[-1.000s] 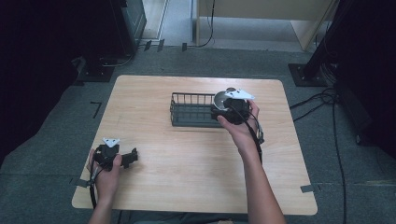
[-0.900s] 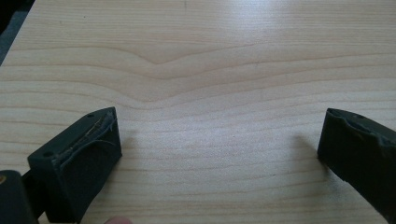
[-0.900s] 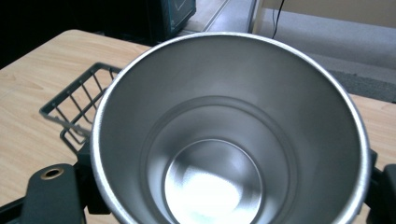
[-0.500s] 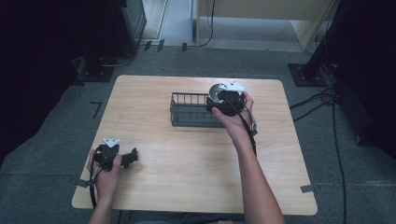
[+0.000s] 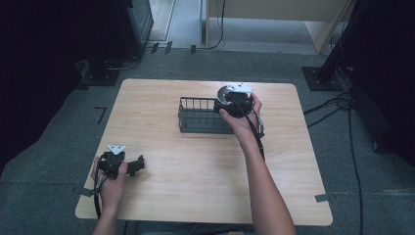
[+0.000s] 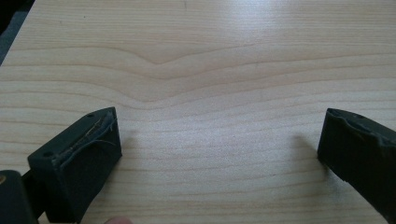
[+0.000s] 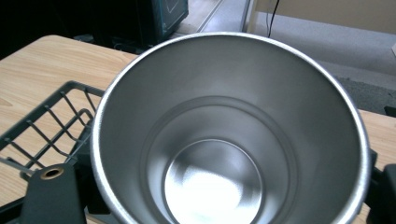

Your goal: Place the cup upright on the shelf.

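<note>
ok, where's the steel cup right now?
High view: the steel cup sits in the right claw at the right end of the wire basket, toward the table's far side.

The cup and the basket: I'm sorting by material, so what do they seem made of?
The cup looks like brushed stainless steel: silvery walls with soft reflections and a bright glare at the bottom. The basket appears to be thin wire, dark and matte, probably coated or painted metal, though the coating can't be confirmed.

Steel cup (image 7: 229,135), empty, shiny, mouth toward camera. Sits at right end of black wire basket (image 5: 198,117).
</note>
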`<state>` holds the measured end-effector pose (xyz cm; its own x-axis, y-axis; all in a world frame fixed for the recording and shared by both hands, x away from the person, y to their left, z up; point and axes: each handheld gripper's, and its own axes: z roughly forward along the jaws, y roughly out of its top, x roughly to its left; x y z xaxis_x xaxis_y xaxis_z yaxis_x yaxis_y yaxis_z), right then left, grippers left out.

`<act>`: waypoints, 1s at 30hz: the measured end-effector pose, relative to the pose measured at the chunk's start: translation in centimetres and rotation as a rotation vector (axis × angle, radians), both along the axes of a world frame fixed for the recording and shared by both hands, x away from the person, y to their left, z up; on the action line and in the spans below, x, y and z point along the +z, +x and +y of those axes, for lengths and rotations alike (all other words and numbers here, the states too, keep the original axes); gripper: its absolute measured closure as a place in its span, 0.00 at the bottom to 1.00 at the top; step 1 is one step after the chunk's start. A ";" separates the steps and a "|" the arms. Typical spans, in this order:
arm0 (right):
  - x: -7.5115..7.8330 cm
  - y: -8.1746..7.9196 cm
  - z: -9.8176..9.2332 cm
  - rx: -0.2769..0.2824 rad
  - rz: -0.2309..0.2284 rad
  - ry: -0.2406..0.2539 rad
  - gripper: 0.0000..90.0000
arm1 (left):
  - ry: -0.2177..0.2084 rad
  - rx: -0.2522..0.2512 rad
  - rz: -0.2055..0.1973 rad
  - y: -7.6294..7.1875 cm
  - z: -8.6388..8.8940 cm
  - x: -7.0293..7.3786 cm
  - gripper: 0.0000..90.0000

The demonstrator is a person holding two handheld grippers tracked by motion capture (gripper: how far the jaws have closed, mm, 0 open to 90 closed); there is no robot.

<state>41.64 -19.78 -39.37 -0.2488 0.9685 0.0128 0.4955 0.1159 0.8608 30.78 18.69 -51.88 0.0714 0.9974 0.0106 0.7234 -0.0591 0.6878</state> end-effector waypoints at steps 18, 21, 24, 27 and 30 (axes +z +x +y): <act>-2.8 2.0 0.2 -0.028 0.074 -0.007 0.20 | 0.000 0.000 0.000 0.0 0.0 0.0 0.00; -3.2 2.2 0.2 -0.029 0.085 -0.008 0.20 | 0.000 0.000 0.000 0.0 0.0 0.0 0.00; -3.6 2.3 0.3 -0.025 0.098 -0.012 0.20 | 0.000 0.000 0.000 0.0 0.0 0.0 0.00; -3.8 2.4 0.4 -0.022 0.107 -0.009 0.20 | 0.000 0.000 0.000 0.0 0.0 0.0 0.00; -4.3 2.4 0.6 -0.014 0.123 -0.010 0.20 | 0.000 0.000 0.000 0.0 0.0 0.0 0.00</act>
